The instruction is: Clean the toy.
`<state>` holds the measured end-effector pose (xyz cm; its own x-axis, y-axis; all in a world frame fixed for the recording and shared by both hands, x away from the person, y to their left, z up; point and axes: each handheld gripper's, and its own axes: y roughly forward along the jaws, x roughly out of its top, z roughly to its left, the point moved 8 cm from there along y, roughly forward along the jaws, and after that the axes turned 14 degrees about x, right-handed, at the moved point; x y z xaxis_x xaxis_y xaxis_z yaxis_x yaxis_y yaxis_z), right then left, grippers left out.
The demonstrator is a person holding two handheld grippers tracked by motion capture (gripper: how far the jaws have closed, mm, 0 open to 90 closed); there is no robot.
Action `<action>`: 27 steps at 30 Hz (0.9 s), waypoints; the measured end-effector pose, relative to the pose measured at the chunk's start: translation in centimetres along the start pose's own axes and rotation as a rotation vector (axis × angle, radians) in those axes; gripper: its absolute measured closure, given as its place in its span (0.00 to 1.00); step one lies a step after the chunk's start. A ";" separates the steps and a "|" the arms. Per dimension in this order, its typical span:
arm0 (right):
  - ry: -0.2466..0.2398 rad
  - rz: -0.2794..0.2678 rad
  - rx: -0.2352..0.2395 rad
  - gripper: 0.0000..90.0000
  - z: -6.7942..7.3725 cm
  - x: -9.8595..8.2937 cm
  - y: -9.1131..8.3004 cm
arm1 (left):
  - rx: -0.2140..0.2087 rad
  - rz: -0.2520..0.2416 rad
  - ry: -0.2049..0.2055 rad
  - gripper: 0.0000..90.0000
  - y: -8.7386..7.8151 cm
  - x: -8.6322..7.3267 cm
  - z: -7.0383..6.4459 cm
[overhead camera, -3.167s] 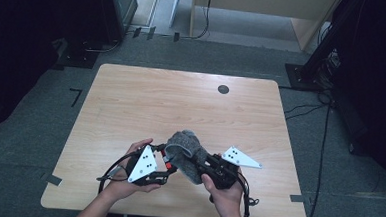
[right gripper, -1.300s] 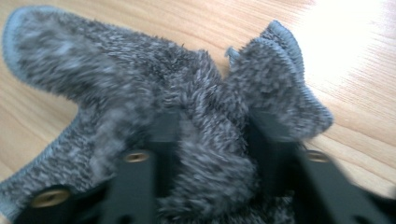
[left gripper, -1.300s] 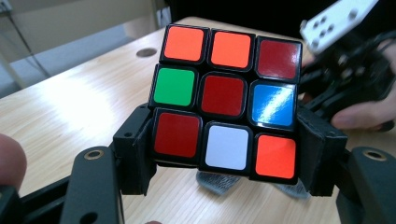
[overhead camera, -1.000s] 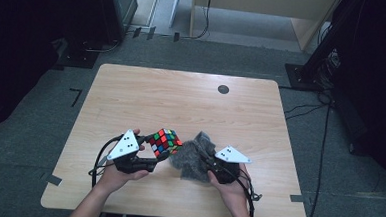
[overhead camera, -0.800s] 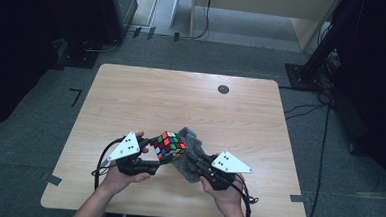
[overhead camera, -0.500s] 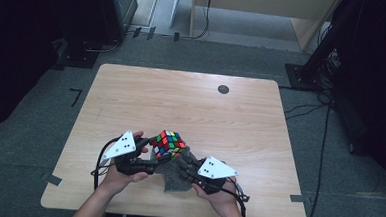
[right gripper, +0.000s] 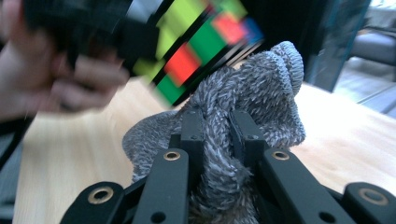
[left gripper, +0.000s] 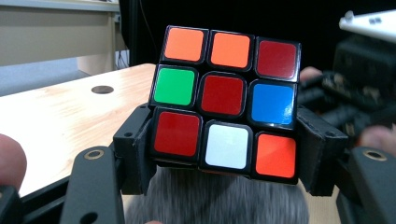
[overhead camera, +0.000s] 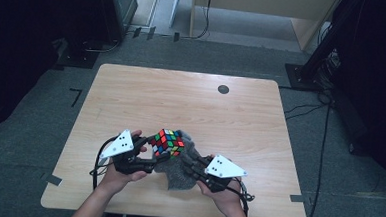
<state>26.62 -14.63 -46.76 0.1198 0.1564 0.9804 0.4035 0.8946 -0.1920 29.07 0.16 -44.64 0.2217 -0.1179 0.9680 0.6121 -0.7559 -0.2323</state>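
1. My left fingers (left gripper: pixel 224 154) are closed on the cube (left gripper: pixel 226 100). They press its bottom layer from both sides, so the cube stands upright above them with its red-centred face toward the camera on that tool.

2. In the high view the cube (overhead camera: pixel 168 142) is lifted off the surface (overhead camera: pixel 181 95), near my edge of it and a little left of the middle.

3. My right fingers (right gripper: pixel 217 128) are closed on a fold of the grey cloth (right gripper: pixel 261 88). Only the thickness of that fold keeps them apart, and the loose end of the cloth bulges up past the tips.

4. The relation that matters is this: the cloth (overhead camera: pixel 180 168) lies directly under the cube and a little to its right, touching or almost touching its lower side. In the left gripper view the grey fuzz shows just below the cube's bottom row.

5. From my right fingers the cube is up and to the left, very near. The cloth bunch points toward it.

6. I judge that the work is wiping the cube with the cloth. The next stroke should bring the cloth up along the cube's lower and right faces, while the left hand (overhead camera: pixel 120 172) holds the cube steady.

7. The right hand (overhead camera: pixel 226 198) is the one that must move, because it carries the cloth.
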 end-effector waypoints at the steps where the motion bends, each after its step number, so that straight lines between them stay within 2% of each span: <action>1: 0.001 -0.008 -0.001 0.88 0.0 0.1 -0.1 | 0.000 0.005 0.000 0.37 0.1 -0.2 -0.1; 3: -0.013 0.019 0.020 0.87 0.7 -0.2 0.5 | 0.002 0.007 0.000 0.37 0.2 -0.2 -0.1; 7: -0.033 0.121 0.090 0.87 1.7 -1.6 1.9 | 0.018 -0.006 0.005 0.38 -0.2 0.1 0.3; 8: -0.036 0.138 0.082 0.87 1.6 -1.7 1.8 | 0.021 -0.010 0.008 0.37 -0.3 0.3 0.5; 9: -0.025 0.129 0.066 0.87 1.2 -1.6 1.5 | 0.032 -0.013 0.018 0.37 -0.4 0.3 0.7; 10: 0.006 0.097 0.042 0.87 0.5 -1.1 0.8 | 0.039 -0.012 0.030 0.37 -0.5 0.3 0.7; 11: 0.015 0.073 0.018 0.87 0.1 -0.7 0.3 | 0.054 -0.003 0.053 0.38 -0.4 0.0 0.9; 12: 0.026 0.034 -0.023 0.87 -0.6 0.0 -0.6 | 0.062 0.005 0.066 0.38 -0.3 -0.2 0.9; 15: 0.029 -0.050 -0.090 0.87 -1.1 2.0 -2.3 | 0.081 0.038 0.114 0.38 0.3 -1.1 0.7; 17: 0.021 -0.099 -0.116 0.87 -0.9 3.4 -3.0 | 0.092 0.063 0.168 0.38 0.9 -1.9 0.2; 20: 0.040 -0.165 -0.089 0.87 0.1 4.7 -3.1 | 0.088 0.100 0.247 0.38 1.6 -3.0 -1.1; 22: 0.042 -0.169 -0.047 0.87 1.0 4.9 -2.5 | 0.069 0.101 0.268 0.38 1.9 -3.1 -1.9; 24: 0.046 -0.143 -0.022 0.87 1.5 4.4 -1.7 | 0.054 0.089 0.278 0.38 1.8 -3.0 -2.6; 27: 0.092 -0.151 -0.014 0.87 1.0 3.6 -1.4 | 0.062 0.080 0.295 0.38 1.6 -2.7 -2.7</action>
<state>25.54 -14.87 -42.96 0.1396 -0.0187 0.9900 0.4359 0.8989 -0.0445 27.40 -2.42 -47.37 0.0470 -0.3644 0.9300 0.6490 -0.6966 -0.3057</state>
